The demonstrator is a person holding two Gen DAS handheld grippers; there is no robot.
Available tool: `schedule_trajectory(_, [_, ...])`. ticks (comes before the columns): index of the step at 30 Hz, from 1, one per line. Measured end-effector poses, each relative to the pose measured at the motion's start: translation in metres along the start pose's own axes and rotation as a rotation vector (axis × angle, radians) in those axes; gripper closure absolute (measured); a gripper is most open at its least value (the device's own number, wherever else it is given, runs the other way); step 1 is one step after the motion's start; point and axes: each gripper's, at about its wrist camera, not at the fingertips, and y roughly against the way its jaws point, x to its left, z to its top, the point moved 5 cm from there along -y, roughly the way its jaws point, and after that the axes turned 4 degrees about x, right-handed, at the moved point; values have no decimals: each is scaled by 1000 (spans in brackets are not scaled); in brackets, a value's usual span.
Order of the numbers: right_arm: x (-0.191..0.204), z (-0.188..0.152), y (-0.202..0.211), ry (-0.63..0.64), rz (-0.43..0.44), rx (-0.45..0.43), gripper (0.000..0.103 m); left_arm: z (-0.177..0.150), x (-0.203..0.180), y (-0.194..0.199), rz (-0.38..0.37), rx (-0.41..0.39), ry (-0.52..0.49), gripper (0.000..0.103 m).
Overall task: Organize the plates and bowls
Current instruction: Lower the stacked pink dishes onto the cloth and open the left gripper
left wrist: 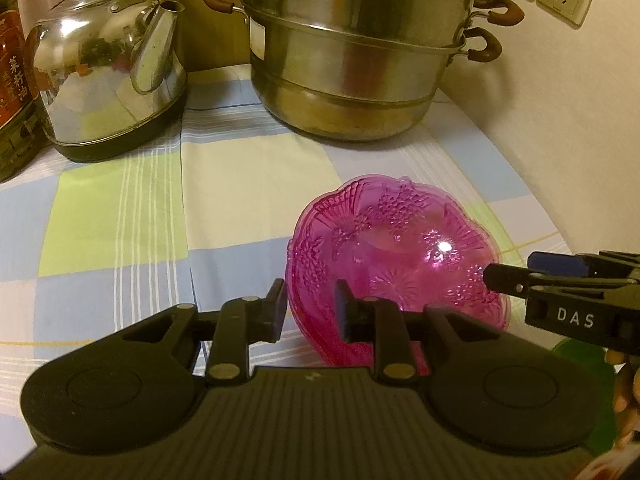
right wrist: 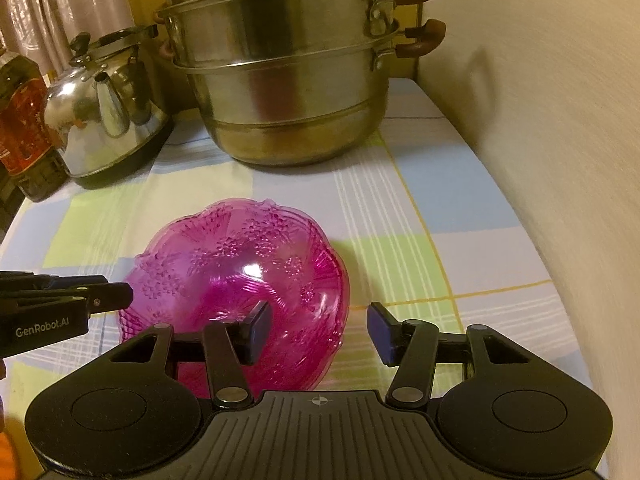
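Note:
A pink see-through bowl (left wrist: 400, 240) (right wrist: 224, 264) with an embossed pattern sits on the checked cloth (left wrist: 248, 184), seemingly nested on other bowls of the same kind. My left gripper (left wrist: 312, 312) straddles its left rim, one finger outside and one inside, the pads apart from the wall. My right gripper (right wrist: 322, 332) straddles the right rim with a wide gap, and its pads touch nothing. Each gripper also shows in the other's view: the right gripper (left wrist: 494, 276) at the bowl's right side, the left gripper (right wrist: 120, 294) at its left.
A tall stacked steel steamer pot (left wrist: 352, 60) (right wrist: 288, 80) stands behind the bowl. A steel kettle (left wrist: 112, 80) (right wrist: 104, 120) and an oil bottle (left wrist: 12, 80) (right wrist: 24, 120) stand at the back left. A wall (right wrist: 540, 140) borders the right edge. Something green (left wrist: 576, 356) lies at lower right.

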Motion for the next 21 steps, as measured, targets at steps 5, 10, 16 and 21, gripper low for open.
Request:
schedule_trajectory(5, [2, -1, 12, -4, 3, -4, 50, -4, -2, 14, -9, -8, 4, 81])
schedule_trajectory(10, [3, -4, 32, -27, 8, -13, 50, -9, -5, 34, -12, -21, 1, 81])
schedule_trajectory(16, [9, -12, 63, -45, 26, -19, 50, -20, -9, 66, -20, -41, -12, 81])
schedule_trajectory(21, [17, -23, 91, -41, 36, -37, 50, -34, -13, 93, -29, -57, -10, 81])
